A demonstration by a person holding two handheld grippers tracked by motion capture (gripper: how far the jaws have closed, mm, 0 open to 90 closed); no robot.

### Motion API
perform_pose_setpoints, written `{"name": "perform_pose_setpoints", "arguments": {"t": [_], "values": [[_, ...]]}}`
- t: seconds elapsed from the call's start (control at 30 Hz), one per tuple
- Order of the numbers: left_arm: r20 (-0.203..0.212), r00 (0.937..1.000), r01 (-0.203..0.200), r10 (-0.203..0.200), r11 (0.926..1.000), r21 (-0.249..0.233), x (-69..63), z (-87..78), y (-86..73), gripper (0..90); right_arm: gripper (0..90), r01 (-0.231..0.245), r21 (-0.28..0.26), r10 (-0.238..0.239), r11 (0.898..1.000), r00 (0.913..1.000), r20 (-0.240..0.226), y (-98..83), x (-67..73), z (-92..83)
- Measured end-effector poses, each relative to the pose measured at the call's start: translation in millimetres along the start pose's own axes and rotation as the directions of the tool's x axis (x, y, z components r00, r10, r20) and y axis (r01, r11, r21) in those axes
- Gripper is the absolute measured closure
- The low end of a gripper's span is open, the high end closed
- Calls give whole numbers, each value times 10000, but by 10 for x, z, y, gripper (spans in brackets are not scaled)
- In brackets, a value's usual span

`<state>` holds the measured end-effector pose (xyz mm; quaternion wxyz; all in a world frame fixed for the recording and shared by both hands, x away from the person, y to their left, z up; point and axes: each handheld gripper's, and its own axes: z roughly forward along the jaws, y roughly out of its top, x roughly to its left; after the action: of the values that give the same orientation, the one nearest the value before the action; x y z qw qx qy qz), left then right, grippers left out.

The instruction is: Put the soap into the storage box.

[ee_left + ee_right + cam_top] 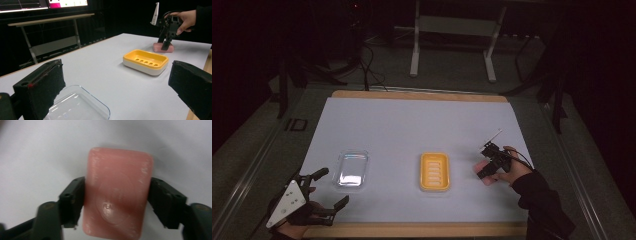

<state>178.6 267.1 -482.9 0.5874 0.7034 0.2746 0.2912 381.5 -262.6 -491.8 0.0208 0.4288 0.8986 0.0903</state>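
A pink soap bar [119,175] lies flat on the white table, at the right in the high view [481,164]. My right gripper [117,202] points down over it, its two black pads pressed against the bar's long sides; from the left gripper view the same gripper [163,43] stands on the soap [162,48] with a hand on top. A yellow soap dish [424,172] with a slotted insert sits at the table's middle. My left gripper [331,187] rests near the front left edge, open wide with nothing between its pads [42,92].
A clear shallow container [352,168] lies left of the yellow dish [145,53], just beyond my left gripper. The white mat [412,125] covers a wooden table. A metal-legged desk and cables stand on the dark floor behind.
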Motion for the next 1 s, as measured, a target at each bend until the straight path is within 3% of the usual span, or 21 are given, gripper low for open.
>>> {"name": "perform_pose_setpoints", "arguments": {"t": [0.23,0.57,0.7,0.73,0.87,0.9,1.0], "values": [[8,10000,-2,2,10000,-8,0,-4,0,6,352,124,494,-136,9987,9996,250,71,44,44],[84,10000,-22,21,10000,65,-13,11,-5,5,371,164,694,-203,9975,9983,550,83,80,92],[73,10000,-43,43,10000,88,-13,12,-5,6,373,-297,684,258,9972,9980,570,88,79,92],[46,10000,-35,34,9999,99,-12,12,-6,6,374,-1102,703,1059,9914,9925,614,107,70,92],[8,10000,9,-9,10000,76,-9,12,-4,6,374,-2069,817,2002,9750,9762,833,147,86,93],[-23,10000,16,-16,10000,75,-9,13,-4,6,375,-2513,891,2439,9638,9659,869,159,87,84],[-138,9999,68,-67,10000,65,-5,11,-3,5,375,-3120,717,3048,9474,9475,968,171,85,38]]}}
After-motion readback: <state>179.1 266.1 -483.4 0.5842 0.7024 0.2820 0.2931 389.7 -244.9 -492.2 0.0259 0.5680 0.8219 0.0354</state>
